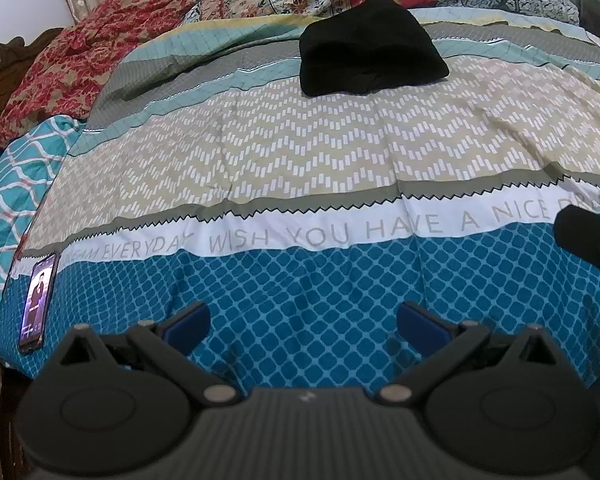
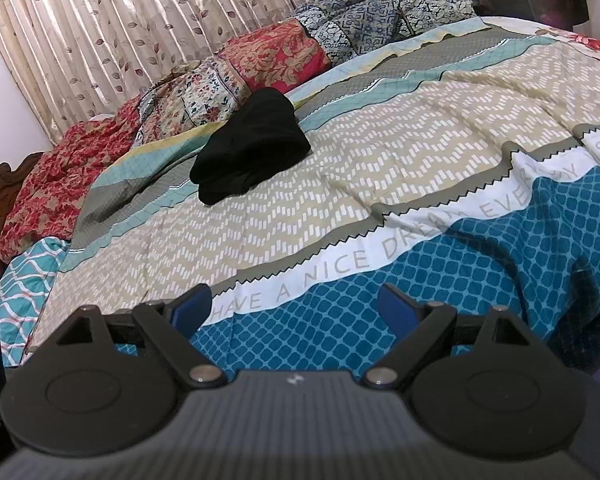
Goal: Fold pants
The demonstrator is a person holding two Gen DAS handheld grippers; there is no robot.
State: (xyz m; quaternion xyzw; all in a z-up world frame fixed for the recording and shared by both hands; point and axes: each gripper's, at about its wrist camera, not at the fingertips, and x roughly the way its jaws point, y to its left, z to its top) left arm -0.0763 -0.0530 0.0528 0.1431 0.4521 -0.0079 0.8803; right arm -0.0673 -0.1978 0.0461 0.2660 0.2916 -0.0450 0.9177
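Black pants, already folded into a compact bundle, lying on the far part of the bed, across the grey and teal stripes where they meet the beige zigzag band of the bedspread; same bundle seen in the right wrist view, just in front of crumpled floral cloths heaped along the far edge. Left claw spread wide, blue pads apart, gripping nothing, hovering over the blue lattice band near the bed's near edge, well apart from the pants. Right claw likewise spread and empty, over the lettered white stripe and blue band. Phone with lit screen lying at the bedspread's left corner. Pleated leaf-print curtain behind the bed. Dark part of the other device at the right border of the left view, too cropped to tell more.
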